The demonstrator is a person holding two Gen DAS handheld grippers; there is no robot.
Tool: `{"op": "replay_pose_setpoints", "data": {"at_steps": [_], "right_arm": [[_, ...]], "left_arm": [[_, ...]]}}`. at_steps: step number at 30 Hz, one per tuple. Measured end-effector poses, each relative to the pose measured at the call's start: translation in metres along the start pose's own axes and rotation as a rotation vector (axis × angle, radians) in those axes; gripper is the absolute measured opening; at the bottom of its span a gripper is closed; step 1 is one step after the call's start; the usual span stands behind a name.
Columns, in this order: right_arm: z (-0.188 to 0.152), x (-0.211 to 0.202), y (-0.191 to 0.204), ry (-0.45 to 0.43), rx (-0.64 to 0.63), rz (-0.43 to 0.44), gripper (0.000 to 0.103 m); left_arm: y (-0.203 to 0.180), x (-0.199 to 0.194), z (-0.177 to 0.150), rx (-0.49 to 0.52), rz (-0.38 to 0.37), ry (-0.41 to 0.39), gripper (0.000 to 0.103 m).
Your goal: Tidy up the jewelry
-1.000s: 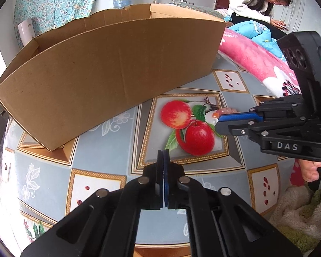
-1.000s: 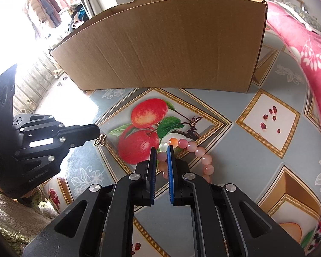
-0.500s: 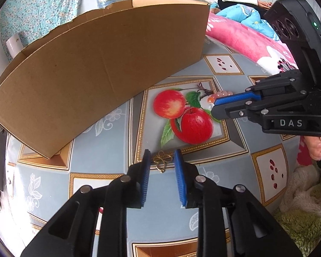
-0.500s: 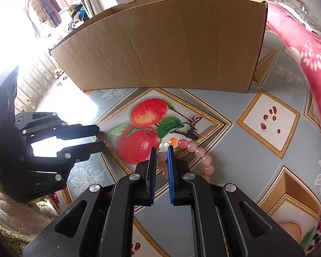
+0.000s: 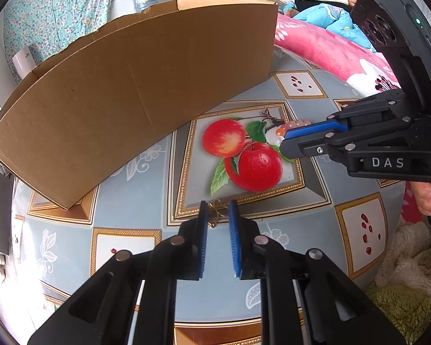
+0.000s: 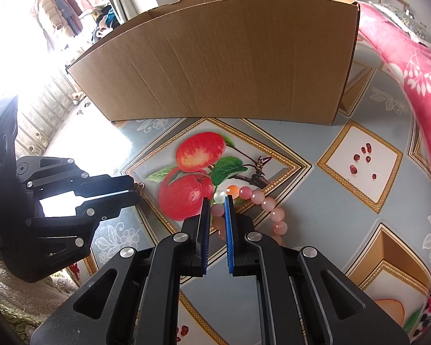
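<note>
Left hand-held gripper (image 5: 217,215) closing around gold charm (image 5: 215,212) (pads apart).

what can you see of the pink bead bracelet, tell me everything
The bead bracelet is a loop of round, glossy pale-pink beads, with one orange and one milky white bead at its far side. It looks like polished stone or glass. It lies flat on the fruit-print table cover, just right of the printed apples. The right gripper is closed on the near-left part of the loop, which its fingers partly hide.
</note>
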State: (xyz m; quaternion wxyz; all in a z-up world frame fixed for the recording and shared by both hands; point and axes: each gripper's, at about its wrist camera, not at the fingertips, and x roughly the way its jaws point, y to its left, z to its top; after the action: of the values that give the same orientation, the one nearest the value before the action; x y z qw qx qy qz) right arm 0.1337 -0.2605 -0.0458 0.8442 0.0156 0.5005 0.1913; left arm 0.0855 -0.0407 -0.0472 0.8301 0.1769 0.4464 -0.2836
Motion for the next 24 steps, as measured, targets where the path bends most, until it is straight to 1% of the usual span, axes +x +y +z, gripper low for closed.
{"op": "replay_pose_setpoints", "data": {"at_steps": [3, 4, 5, 10, 16, 17, 18, 20, 22, 24], "right_arm": [[0.000, 0.000, 0.000, 0.000, -0.001, 0.000, 0.008], [0.000, 0.000, 0.000, 0.000, -0.001, 0.000, 0.008], [0.000, 0.000, 0.000, 0.000, 0.000, 0.001, 0.008], [0.000, 0.001, -0.001, 0.000, 0.000, 0.001, 0.008], [0.001, 0.001, -0.002, -0.001, 0.001, 0.002, 0.008], [0.001, 0.001, -0.003, -0.002, 0.002, 0.003, 0.008], [0.000, 0.000, -0.003, -0.003, 0.004, 0.004, 0.008], [0.000, 0.000, -0.004, -0.004, 0.006, 0.005, 0.008], [0.000, 0.000, -0.004, -0.005, 0.005, 0.006, 0.008], [0.000, 0.000, -0.004, -0.005, 0.007, 0.008, 0.008]], "left_arm": [[0.001, 0.000, 0.000, -0.016, -0.005, -0.003, 0.013], [0.002, 0.000, 0.000, -0.018, -0.003, -0.005, 0.007], [0.002, 0.000, 0.000, -0.019, 0.000, -0.007, 0.005], [0.003, 0.000, 0.001, -0.020, -0.006, -0.006, 0.005], [0.004, -0.009, 0.003, -0.027, -0.037, -0.015, 0.005], [0.004, -0.011, 0.003, -0.028, -0.039, -0.015, 0.007], [0.004, -0.011, 0.003, -0.032, -0.038, -0.004, 0.012], [0.005, -0.009, 0.003, -0.045, -0.034, 0.016, 0.016], [0.005, -0.007, 0.001, -0.058, -0.054, 0.023, 0.017], [0.005, -0.005, 0.000, -0.070, -0.053, 0.030, 0.022]]}}
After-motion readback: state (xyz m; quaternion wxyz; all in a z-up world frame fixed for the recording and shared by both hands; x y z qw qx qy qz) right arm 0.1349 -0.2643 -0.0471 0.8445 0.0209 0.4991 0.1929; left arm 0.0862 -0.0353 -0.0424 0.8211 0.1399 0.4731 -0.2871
